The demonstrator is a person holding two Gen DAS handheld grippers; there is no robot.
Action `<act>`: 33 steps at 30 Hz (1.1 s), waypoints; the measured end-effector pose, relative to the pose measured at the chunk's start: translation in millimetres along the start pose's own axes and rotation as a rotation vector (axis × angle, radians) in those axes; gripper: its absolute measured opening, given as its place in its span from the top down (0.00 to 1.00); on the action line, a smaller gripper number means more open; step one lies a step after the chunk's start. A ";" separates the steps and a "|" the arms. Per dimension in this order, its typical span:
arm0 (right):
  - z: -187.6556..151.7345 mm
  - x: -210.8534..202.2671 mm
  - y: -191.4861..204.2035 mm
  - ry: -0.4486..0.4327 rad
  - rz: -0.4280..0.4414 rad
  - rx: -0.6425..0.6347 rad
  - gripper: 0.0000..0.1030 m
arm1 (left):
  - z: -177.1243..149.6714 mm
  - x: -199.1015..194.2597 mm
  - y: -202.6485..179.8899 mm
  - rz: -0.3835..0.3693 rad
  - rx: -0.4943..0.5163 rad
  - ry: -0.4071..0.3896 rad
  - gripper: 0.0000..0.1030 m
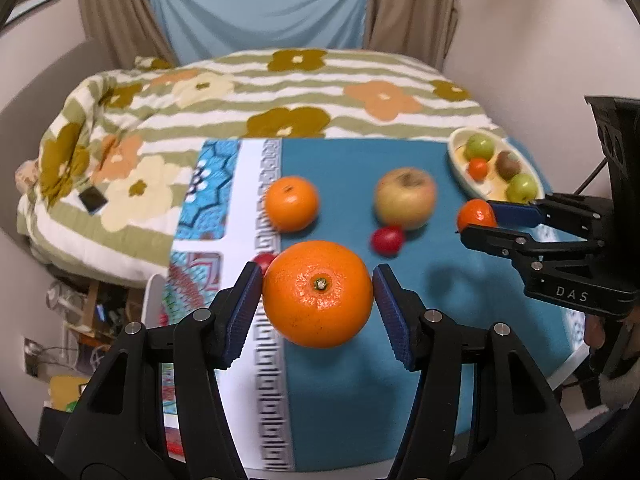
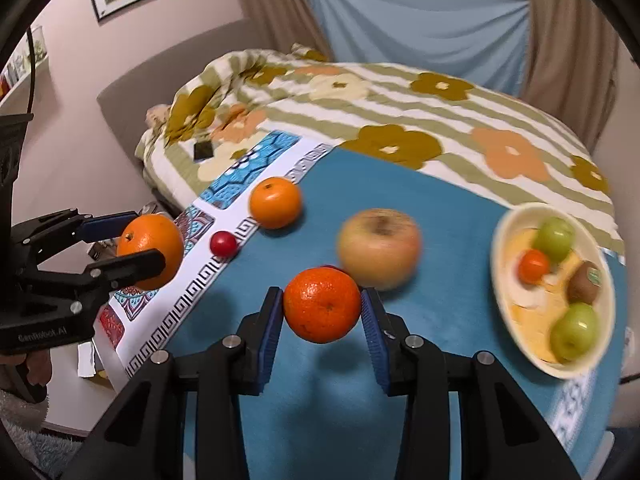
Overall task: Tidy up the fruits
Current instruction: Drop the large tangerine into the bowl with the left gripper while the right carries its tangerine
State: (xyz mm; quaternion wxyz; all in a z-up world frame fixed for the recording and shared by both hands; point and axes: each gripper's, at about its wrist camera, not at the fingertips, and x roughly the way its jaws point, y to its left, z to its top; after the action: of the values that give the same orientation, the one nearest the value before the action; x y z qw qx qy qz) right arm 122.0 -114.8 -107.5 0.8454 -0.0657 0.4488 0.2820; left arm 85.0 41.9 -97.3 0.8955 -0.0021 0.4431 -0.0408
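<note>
My left gripper (image 1: 318, 270) is shut on a large orange (image 1: 318, 294), which hangs above the teal cloth (image 1: 344, 160). My right gripper (image 2: 322, 294) is shut on a smaller mandarin (image 2: 322, 304), also clear of the cloth. Each gripper shows in the other's view: the right gripper (image 1: 478, 220) with its mandarin (image 1: 476, 213), the left gripper (image 2: 146, 240) with its orange (image 2: 150, 252). On the cloth lie another orange (image 2: 275, 202), an apple (image 2: 379, 249) and a small red fruit (image 2: 223, 244). A cream oval bowl (image 2: 498, 264) at the right holds two green fruits, a kiwi and a small orange.
A second small red fruit (image 1: 386, 240) lies just in front of the apple (image 1: 405, 198). Behind the table a bed with a flowered quilt (image 1: 240, 96) fills the background. The table's left edge drops to floor clutter (image 1: 92, 312). A hand grips the left tool's handle (image 2: 32, 364).
</note>
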 end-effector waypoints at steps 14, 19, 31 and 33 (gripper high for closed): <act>-34.2 -86.9 -99.5 -0.075 -0.073 0.076 0.64 | 28.6 -9.9 -121.8 -0.053 -0.002 -0.084 0.40; -43.1 -103.0 -127.5 -0.085 -0.095 0.084 0.64 | 36.8 -1.1 -159.3 -0.098 0.005 -0.089 0.40; -49.8 -100.2 -181.9 -0.076 -0.153 0.213 0.64 | 70.0 51.0 -210.4 -0.190 0.126 -0.023 0.40; -48.6 -95.7 -190.4 -0.069 -0.166 0.235 0.64 | 76.5 64.0 -214.7 -0.206 0.143 -0.007 0.40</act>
State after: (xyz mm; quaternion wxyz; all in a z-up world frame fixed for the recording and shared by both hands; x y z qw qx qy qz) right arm 147.0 -331.0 -87.0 0.8825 0.0066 0.4426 0.1588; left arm 169.0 -179.4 -93.1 0.8860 0.0164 0.4334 -0.1640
